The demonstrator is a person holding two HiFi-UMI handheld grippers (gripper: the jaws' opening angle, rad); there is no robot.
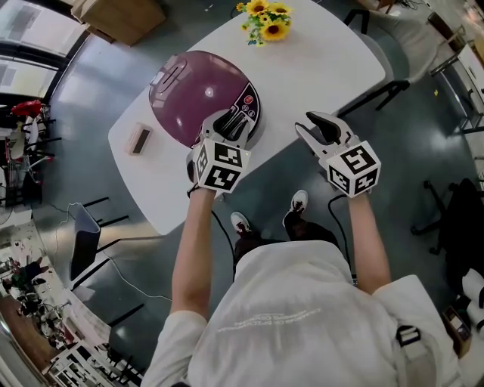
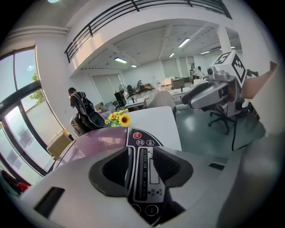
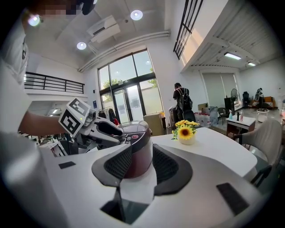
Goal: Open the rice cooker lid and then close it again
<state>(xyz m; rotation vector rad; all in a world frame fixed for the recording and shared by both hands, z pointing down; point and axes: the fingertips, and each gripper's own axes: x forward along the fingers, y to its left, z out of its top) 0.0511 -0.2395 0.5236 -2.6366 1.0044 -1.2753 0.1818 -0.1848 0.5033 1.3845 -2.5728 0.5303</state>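
My left tongs (image 1: 234, 122) stand part open over the cooker's (image 1: 198, 97) panel (image 1: 248, 106), gripping nothing; whether they touch it I can't tell. My right tongs (image 1: 321, 128) hang open and empty above the table (image 1: 325, 68), just right of the cooker. The lid (image 1: 178, 83) is shut, with flowers (image 1: 265, 19) beyond it.

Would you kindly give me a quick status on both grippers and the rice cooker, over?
Left gripper open, poised over control panel. Right gripper open, empty, beside rice cooker. Lid shut. Sunflowers well clear; nothing in the way.
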